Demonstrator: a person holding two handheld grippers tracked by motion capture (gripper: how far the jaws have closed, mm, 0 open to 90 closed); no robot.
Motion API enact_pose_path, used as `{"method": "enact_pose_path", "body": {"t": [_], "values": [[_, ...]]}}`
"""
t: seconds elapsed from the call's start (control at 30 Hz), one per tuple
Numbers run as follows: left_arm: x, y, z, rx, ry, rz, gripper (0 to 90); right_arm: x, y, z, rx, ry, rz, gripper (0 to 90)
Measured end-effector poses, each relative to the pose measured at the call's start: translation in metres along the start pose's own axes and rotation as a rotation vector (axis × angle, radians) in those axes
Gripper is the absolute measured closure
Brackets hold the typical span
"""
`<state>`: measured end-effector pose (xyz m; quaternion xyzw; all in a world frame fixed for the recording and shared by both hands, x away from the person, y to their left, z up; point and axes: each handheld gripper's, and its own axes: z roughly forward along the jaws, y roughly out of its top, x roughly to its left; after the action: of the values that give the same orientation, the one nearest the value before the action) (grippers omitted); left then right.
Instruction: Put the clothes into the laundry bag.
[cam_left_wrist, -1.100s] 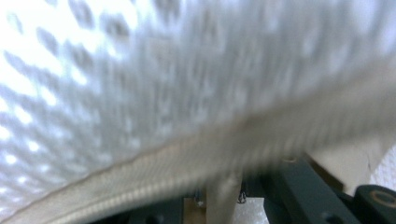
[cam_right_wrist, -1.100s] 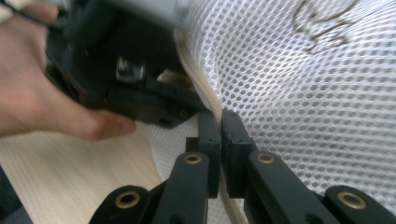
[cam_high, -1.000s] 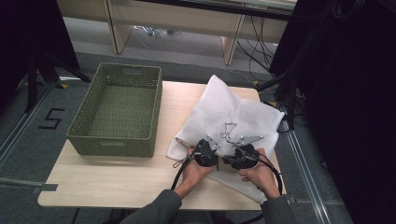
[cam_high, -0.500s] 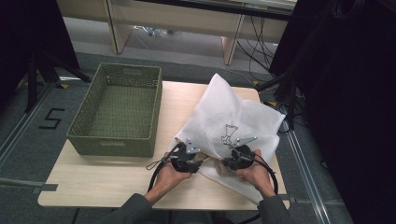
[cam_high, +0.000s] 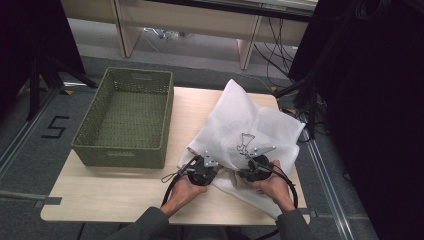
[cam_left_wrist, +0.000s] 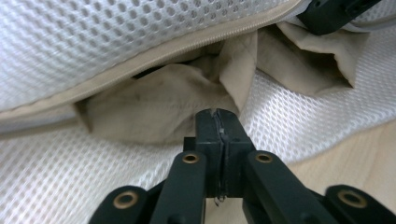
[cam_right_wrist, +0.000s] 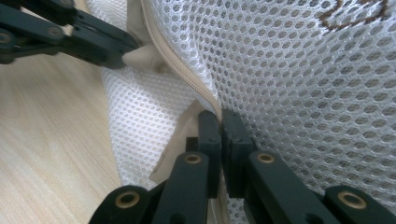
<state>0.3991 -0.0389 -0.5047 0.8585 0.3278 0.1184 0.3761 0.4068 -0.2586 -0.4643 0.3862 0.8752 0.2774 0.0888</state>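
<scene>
Where zipper gapes, white mesh bag (cam_high: 250, 125) shows beige lining; both claws pinching it.

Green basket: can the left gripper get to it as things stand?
Probably yes: only bare table lies between the left gripper and the basket. But its jaws have just been closing and now pinch the beige cloth in the mesh bag, so that would drag along.

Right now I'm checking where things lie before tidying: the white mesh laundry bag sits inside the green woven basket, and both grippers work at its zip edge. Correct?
Not quite. The white mesh laundry bag lies on the wooden table, to the right of the green woven basket, as the high view shows. Both grippers do work at its zip edge.
</scene>
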Motion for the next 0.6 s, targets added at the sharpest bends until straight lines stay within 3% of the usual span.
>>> {"method": "enact_pose_path", "body": {"t": [0.07, 0.17, 0.27, 0.47, 0.5, 0.6], "values": [[-0.001, -0.001, 0.004, 0.021, 0.003, 0.028, 89.3, 0.0, 0.0, 0.0, -0.001, 0.001, 0.0, 89.0], [0.002, -0.002, 0.004, 0.02, -0.017, -0.01, 89.3, -0.001, 0.0, 0.0, -0.002, 0.002, 0.001, 89.0], [0.001, -0.003, 0.001, 0.027, -0.014, -0.004, 89.3, 0.0, 0.0, 0.0, -0.002, -0.002, 0.0, 89.0], [-0.007, -0.013, -0.006, 0.021, -0.006, -0.004, 89.4, 0.003, 0.0, -0.001, 0.005, 0.005, -0.016, 88.9], [-0.011, -0.015, -0.009, 0.029, -0.007, 0.001, 89.4, 0.002, 0.0, 0.0, -0.003, 0.004, -0.042, 88.9], [-0.022, -0.02, -0.015, 0.046, -0.008, 0.035, 89.4, 0.005, -0.001, 0.001, 0.022, 0.006, -0.035, 89.0]]}}
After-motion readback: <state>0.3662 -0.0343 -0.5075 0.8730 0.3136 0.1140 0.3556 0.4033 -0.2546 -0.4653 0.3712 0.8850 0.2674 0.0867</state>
